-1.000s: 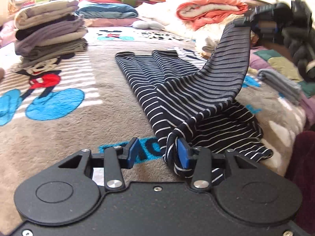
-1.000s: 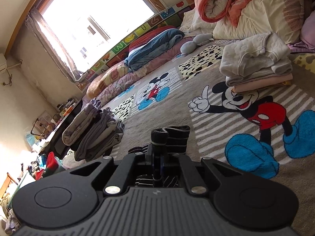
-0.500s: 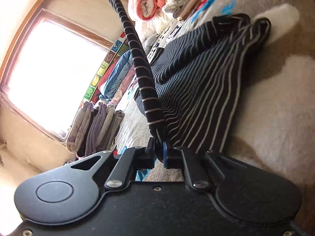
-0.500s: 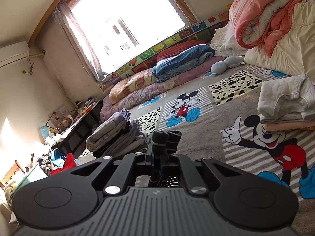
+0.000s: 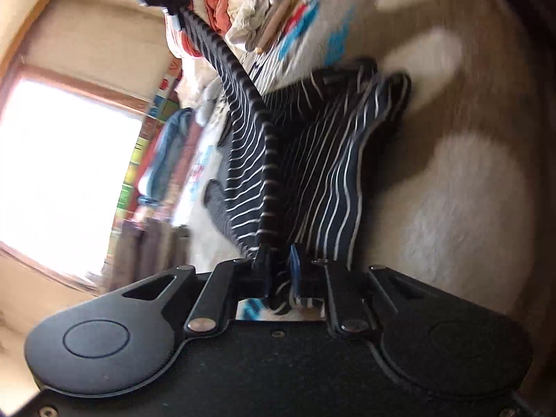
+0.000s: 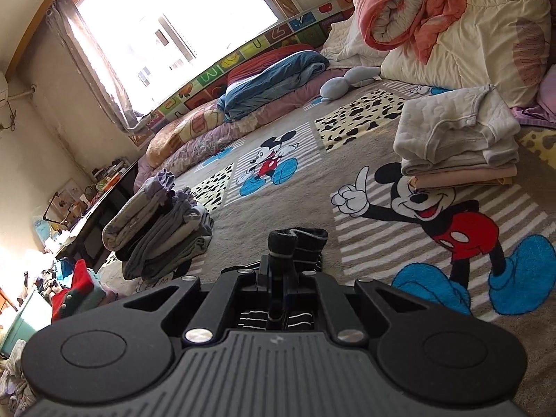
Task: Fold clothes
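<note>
Overhead, striped garment (image 5: 312, 160) taut between left claw (image 5: 279, 271) and right claw (image 6: 278, 278)

Motion blur smears the window (image 5: 66, 173) and folded piles (image 5: 149, 246) in the left wrist view.

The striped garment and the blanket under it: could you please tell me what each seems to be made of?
Striped garment: probably a thin, soft knit, matte; it drapes limply and bunches between the left tongs and right tongs. Cartoon-print blanket: looks like a plush fleece or pile fabric, with a fuzzy, napped surface; the fibre cannot be told.
</note>
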Demonstrator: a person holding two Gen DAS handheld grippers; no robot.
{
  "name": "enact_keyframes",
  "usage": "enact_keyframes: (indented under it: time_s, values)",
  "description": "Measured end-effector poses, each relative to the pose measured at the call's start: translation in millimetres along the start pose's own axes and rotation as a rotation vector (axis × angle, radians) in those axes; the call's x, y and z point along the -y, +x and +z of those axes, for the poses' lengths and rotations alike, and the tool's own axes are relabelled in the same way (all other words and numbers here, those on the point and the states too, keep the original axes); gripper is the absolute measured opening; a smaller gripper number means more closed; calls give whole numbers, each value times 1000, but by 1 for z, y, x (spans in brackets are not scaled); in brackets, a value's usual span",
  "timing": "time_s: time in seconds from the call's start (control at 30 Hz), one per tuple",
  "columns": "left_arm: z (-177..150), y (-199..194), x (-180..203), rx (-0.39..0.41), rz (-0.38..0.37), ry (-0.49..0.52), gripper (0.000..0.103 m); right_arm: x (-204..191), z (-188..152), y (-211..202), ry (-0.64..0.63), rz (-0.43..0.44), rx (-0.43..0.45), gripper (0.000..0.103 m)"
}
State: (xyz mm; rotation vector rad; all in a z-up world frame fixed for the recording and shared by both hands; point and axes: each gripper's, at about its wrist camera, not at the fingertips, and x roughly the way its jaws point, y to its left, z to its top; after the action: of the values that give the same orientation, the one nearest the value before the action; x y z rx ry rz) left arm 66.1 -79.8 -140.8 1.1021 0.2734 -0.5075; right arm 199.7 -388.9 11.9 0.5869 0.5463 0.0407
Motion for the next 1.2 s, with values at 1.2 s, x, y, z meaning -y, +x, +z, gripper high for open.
enact_keyframes:
  time_s: [1.2]
  values:
    - [-5,87,-66,-17,-268,-602,13,111,-147,-16,371,343,37,10]
